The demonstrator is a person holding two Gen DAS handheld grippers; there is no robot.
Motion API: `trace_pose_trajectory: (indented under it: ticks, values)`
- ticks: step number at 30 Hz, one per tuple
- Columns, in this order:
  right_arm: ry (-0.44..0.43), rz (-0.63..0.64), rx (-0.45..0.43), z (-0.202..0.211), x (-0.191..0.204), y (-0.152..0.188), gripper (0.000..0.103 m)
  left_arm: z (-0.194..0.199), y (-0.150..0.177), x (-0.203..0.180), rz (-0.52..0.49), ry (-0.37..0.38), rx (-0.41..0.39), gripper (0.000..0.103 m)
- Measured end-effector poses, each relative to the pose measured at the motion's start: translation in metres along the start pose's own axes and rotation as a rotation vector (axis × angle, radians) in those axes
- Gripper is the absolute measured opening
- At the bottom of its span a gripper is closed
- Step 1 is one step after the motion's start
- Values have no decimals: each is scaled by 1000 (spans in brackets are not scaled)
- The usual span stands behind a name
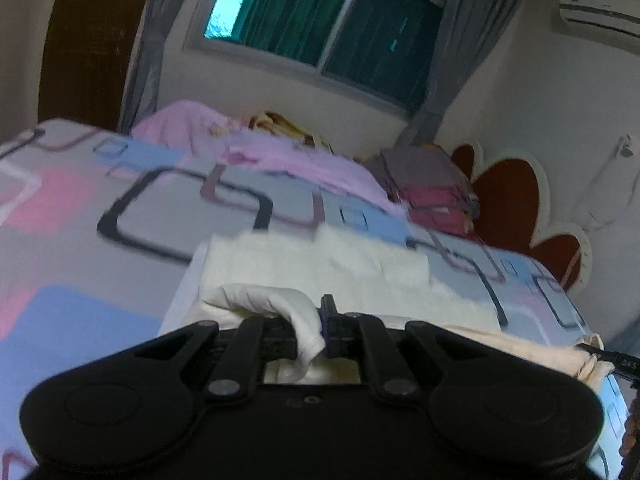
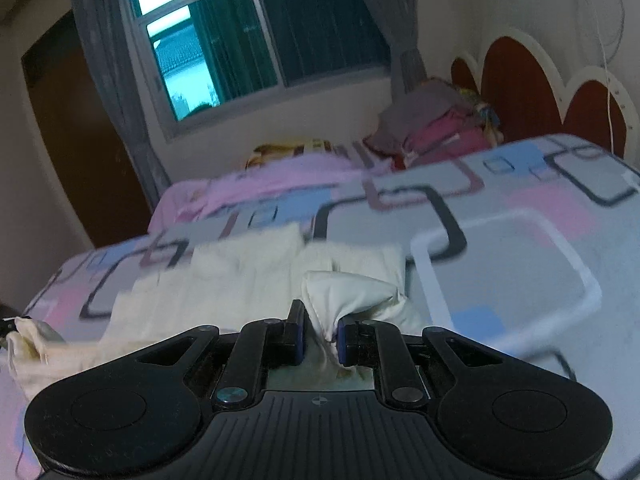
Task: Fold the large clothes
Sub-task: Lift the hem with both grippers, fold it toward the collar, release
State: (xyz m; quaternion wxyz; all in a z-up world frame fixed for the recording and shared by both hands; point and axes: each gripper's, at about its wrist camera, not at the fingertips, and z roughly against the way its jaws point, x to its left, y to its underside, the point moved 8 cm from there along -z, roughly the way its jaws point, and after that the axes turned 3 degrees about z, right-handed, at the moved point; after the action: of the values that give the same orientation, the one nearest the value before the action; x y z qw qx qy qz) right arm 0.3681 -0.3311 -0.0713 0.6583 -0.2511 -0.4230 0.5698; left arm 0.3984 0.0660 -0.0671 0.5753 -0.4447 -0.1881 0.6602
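A cream-white garment (image 1: 320,264) lies spread on the patterned bed sheet (image 1: 80,216). My left gripper (image 1: 320,330) is shut on a bunched fold of it, which drapes over the left finger. In the right wrist view the same garment (image 2: 224,280) stretches to the left, and my right gripper (image 2: 320,338) is shut on a pinched corner of it that stands up between the blue pads (image 2: 342,340). Both held edges are lifted off the bed. The other gripper's tip (image 1: 612,360) shows at the far right of the left wrist view, holding cloth.
A pink cloth (image 1: 280,152) lies at the far side of the bed. A stack of folded clothes (image 2: 436,128) sits by the red scalloped headboard (image 2: 516,88). Beyond are a window (image 1: 328,20) with grey curtains, a brown door (image 2: 80,140) and an air conditioner (image 1: 600,8).
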Motion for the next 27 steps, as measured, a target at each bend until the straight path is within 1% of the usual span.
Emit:
trace_pose_trajectory:
  ticks: [6, 10, 12, 18, 24, 27]
  values:
    - [20, 9, -30, -65, -10, -48, 15, -56, -43, -7, -20, -59, -53, 8]
    - [31, -7, -16, -110, -19, -68, 15, -96, -65, -6, -15, -109, -69, 8]
    - [40, -18, -3, -134, -24, -75, 15, -116, -71, -7, -28, -138, -62, 8]
    - [63, -107, 54, -195, -51, -80, 15, -177, -79, 2, -28, -219, -15, 8]
    - [101, -113, 77, -235, -65, -75, 15, -217, -77, 5, -57, -268, -5, 8]
    - [118, -122, 100, -252, -72, -67, 15, -236, -71, 7, -91, -289, 22, 8]
